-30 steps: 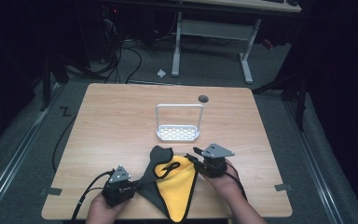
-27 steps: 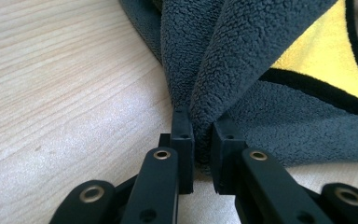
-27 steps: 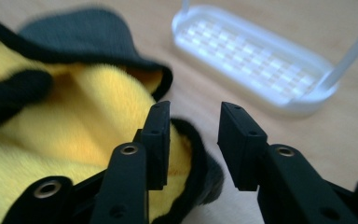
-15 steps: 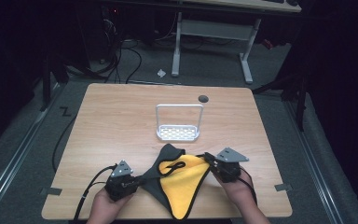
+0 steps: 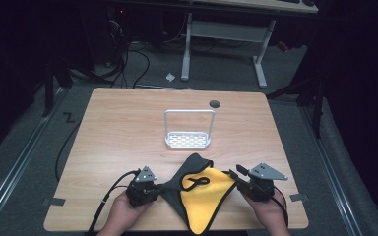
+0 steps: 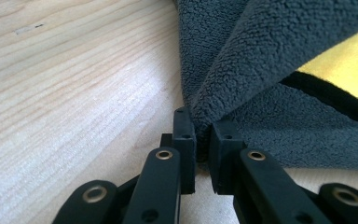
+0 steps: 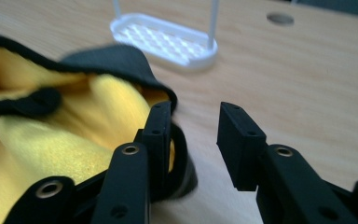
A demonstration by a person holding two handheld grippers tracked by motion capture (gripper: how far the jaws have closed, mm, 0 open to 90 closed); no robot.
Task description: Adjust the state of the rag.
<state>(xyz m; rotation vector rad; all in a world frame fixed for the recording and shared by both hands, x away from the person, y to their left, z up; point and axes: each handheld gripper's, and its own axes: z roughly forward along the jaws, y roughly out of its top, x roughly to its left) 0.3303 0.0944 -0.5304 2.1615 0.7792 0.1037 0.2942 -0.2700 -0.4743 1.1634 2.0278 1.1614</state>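
A grey corner of the cloth point(image 6: 242, 84) is pinched by the left tongs point(image 6: 203, 140). The right tongs point(image 7: 193, 135), just opened, are spread beside the cloth's edge, nothing between them.

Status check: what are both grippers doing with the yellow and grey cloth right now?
Left gripper clamped on the cloth corner. Right gripper jaws just opened, cloth beside them, ungripped. White rack stands clear.

White perforated rack point(image 5: 187, 132) mid-table point(image 5: 118, 128) — round grommet hole point(image 5: 214, 104) behind it.
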